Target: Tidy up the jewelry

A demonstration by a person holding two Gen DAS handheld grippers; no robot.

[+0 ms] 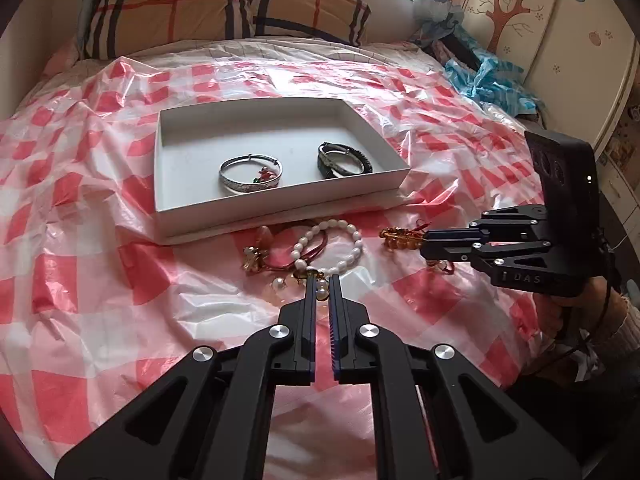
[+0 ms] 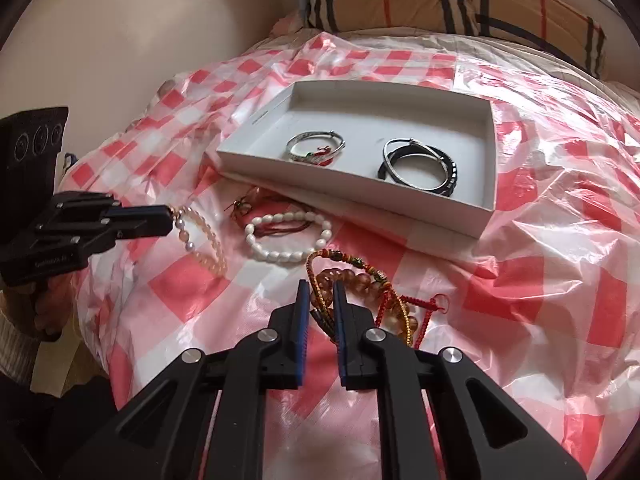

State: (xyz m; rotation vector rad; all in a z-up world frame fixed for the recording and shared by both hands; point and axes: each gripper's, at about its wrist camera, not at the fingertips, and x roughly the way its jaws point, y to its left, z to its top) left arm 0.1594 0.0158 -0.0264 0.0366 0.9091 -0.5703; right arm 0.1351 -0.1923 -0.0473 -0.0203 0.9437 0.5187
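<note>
Jewelry lies loose on the bed in front of the white box (image 1: 280,200). The left claw (image 1: 322,280) pinches the pearl bracelet (image 2: 200,240); the right claw (image 2: 320,288) pinches the amber bead bracelet (image 2: 360,280). Each should lift clear of neighbouring strands, then lower into bare box floor.

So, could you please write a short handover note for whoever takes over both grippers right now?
Left gripper: shut on the pink pearl bracelet, at its clasp end.
Right gripper: shut on the amber bead and cord bracelets.
In the white box: silver bangle and black bracelets, so those are done.
Left on the checked sheet in front of the box: white bead bracelet, a red cord piece beside it, plus the two bunches gripped now. All of them go into the box next.
</note>
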